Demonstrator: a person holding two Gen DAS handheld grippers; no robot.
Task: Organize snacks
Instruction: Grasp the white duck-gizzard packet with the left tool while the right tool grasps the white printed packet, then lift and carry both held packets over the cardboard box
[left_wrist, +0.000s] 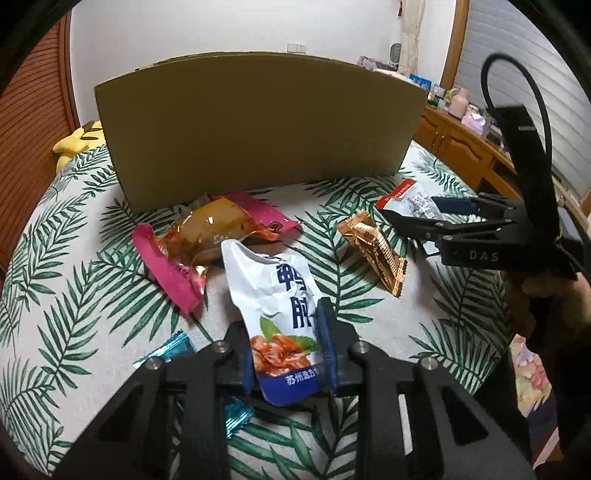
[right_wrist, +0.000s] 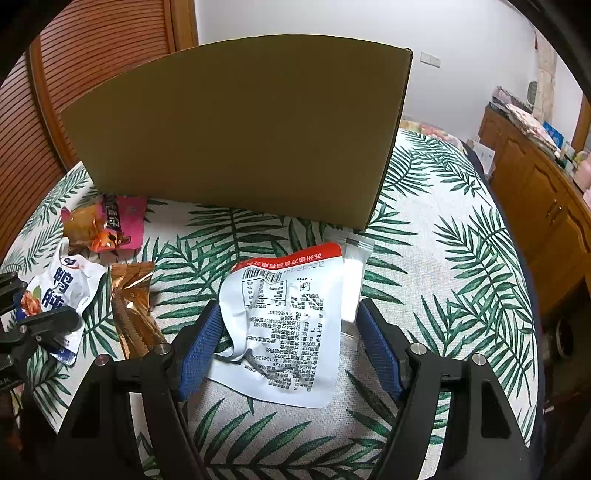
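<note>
My left gripper (left_wrist: 290, 347) is shut on a white and blue snack packet (left_wrist: 275, 295), which sticks up between the blue pads; it also shows in the right wrist view (right_wrist: 61, 291). My right gripper (right_wrist: 288, 347) is open, its pads on either side of a white packet with a red edge (right_wrist: 288, 321) lying label up on the leaf-print cloth. That packet (left_wrist: 408, 201) and the right gripper (left_wrist: 413, 212) show in the left wrist view. A tall cardboard box (left_wrist: 258, 125) stands behind the snacks.
A pink and orange packet (left_wrist: 207, 236) and a copper foil packet (left_wrist: 373, 247) lie between the grippers. A blue foil packet (left_wrist: 173, 350) lies under my left gripper. A clear zip bag (right_wrist: 352, 280) lies by the red-edged packet. A wooden cabinet (right_wrist: 546, 206) stands right.
</note>
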